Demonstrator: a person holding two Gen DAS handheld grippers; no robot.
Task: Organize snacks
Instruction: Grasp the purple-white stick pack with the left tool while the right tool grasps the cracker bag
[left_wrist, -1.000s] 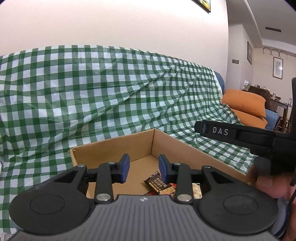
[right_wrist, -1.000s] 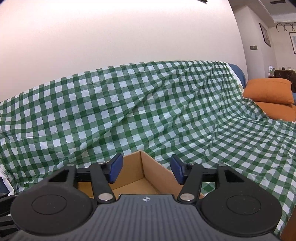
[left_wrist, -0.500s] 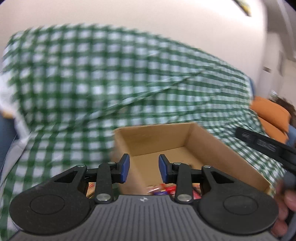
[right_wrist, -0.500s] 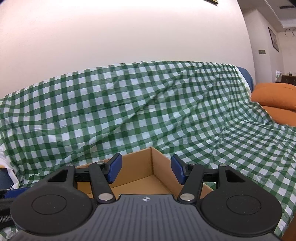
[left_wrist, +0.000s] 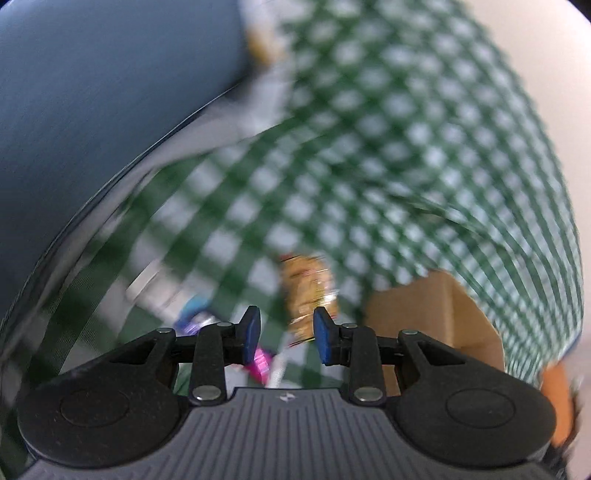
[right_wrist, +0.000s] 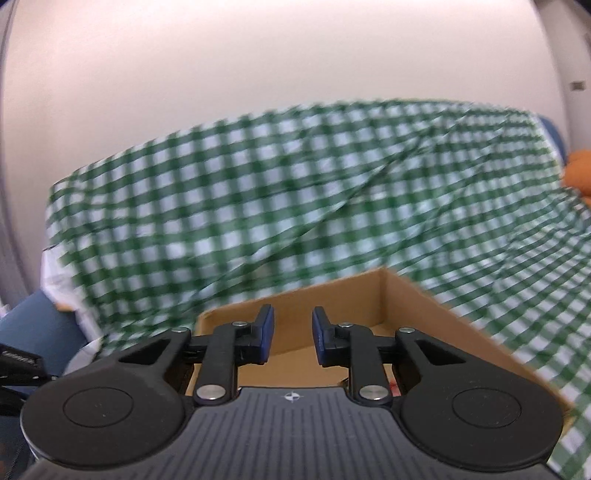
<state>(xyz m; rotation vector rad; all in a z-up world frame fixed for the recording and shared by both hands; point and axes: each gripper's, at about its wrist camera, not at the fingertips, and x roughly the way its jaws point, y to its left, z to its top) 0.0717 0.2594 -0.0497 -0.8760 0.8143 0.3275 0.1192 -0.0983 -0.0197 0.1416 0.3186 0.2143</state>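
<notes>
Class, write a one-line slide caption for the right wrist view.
Open right gripper poised over a cardboard box on a green checked cloth.

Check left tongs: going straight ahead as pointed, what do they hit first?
Probably the golden-brown snack packet, lying on the checked cloth just beyond the open left tongs. Heavy blur, so depth is uncertain.

No legible text; snack wrappers (left_wrist: 308, 295) too blurred.
</notes>
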